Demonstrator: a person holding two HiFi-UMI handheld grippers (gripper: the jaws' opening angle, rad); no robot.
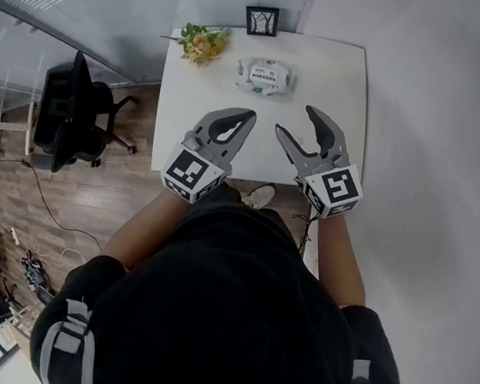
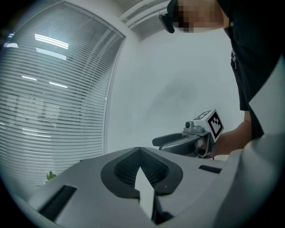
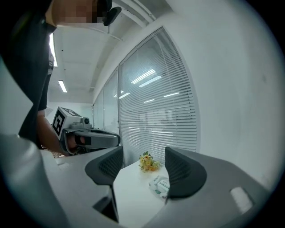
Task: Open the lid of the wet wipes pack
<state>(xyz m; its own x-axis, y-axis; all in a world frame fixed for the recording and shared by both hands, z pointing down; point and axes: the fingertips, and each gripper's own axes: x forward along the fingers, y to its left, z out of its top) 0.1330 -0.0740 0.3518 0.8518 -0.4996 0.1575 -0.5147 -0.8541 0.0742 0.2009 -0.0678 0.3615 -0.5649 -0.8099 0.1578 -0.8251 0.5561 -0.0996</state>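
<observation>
**Inspector:** Left side?

**Recorder:** Black office chair (image 1: 76, 117) on the wood floor (image 1: 93, 200), beside the white table (image 1: 348, 79). Left gripper (image 1: 250, 115) held over the table's near edge, jaws closed tip to tip, nothing between them.

**Inspector:** Far end of the table?

**Recorder:** Yellow flower bunch (image 1: 203, 43) near the far left corner. Wet wipes pack (image 1: 266, 75) lies flat just right of it, well apart from both tools. A dark picture frame (image 1: 261, 21) stands behind, by the wall.

**Inspector:** Right side?

**Recorder:** Right gripper (image 1: 295, 120) beside the left one, jaws spread wide, holding nothing.
</observation>
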